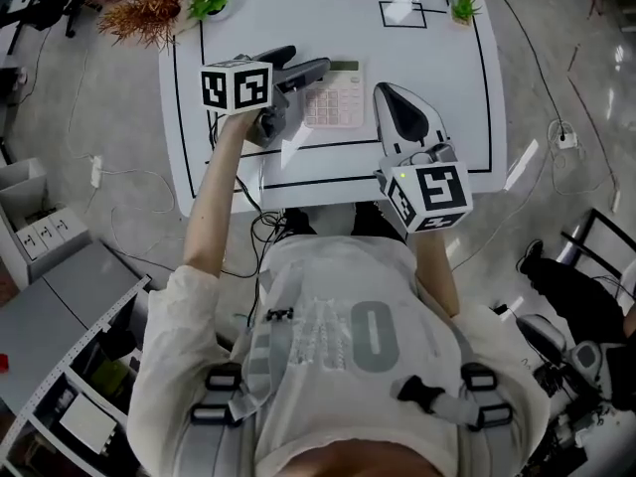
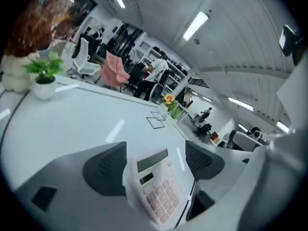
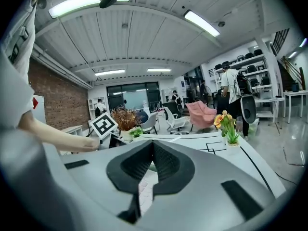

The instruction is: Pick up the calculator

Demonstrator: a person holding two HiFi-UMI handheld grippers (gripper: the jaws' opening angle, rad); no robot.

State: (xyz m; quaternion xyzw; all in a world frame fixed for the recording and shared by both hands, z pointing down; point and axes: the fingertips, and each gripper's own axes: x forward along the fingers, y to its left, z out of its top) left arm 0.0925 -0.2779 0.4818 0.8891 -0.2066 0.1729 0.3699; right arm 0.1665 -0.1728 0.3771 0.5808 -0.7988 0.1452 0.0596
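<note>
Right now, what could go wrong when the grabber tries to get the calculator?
1. The calculator lies flat on the white table. The left gripper has its jaws open on either side of it, so a squeeze on the thin edges might let it slip out or tip.
2. The right gripper, with its jaws shut, sits close beside the calculator. A small nudge could push it askew.

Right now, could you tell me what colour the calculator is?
The calculator is pale pink, best seen in left gripper view.
</note>
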